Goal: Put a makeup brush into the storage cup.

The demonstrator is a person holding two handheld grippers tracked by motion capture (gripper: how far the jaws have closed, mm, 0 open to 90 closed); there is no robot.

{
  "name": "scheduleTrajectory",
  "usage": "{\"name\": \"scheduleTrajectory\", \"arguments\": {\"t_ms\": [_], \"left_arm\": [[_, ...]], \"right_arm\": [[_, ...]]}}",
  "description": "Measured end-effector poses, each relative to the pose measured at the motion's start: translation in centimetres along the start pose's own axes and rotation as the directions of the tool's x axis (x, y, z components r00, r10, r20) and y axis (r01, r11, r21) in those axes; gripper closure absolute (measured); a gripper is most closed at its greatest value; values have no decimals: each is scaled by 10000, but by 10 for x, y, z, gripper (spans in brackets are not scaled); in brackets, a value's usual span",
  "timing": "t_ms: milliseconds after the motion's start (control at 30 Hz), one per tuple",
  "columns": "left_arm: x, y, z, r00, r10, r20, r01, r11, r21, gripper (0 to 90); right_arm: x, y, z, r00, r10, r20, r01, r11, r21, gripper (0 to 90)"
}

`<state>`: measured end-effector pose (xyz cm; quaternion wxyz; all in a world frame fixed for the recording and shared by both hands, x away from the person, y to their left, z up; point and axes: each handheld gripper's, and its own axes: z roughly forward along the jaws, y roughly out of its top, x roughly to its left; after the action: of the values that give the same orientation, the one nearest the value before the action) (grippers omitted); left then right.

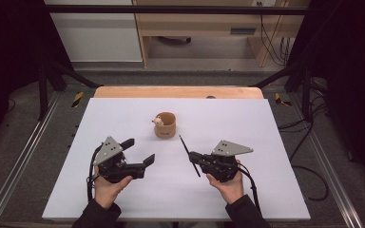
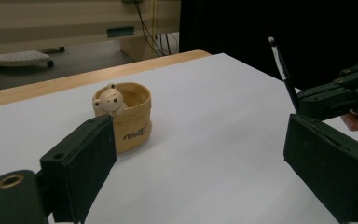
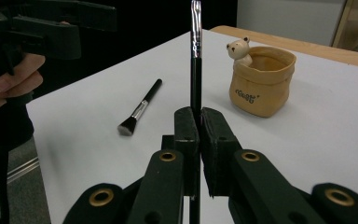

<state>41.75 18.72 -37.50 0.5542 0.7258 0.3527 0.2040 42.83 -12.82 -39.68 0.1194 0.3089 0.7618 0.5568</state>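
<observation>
High view: white tabletop, greyish floor.

Lower end of thin brush hidden between right tongs, top cut by frame edge. Printed word on bear pot too blurred to read. Makeup brush unseen behind left tongs from above.

Slim black brush upright between clamped jaws; bear pot beyond; second brush flat on table
</observation>
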Motion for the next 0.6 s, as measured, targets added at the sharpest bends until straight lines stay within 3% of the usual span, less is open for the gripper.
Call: {"name": "scheduleTrajectory", "arguments": {"t_ms": [333, 600], "left_arm": [[-16, 11, 15, 9974, -282, 657, 308, 9987, -398, 110], [-25, 15, 27, 9928, -471, 1106, 523, 9976, -454, 137]], "right_arm": [[4, 1, -1, 10000, -31, -21, 30, 9995, -310, 859], [6, 2, 0, 10000, -26, -73, 23, 9989, -476, 859]]}}
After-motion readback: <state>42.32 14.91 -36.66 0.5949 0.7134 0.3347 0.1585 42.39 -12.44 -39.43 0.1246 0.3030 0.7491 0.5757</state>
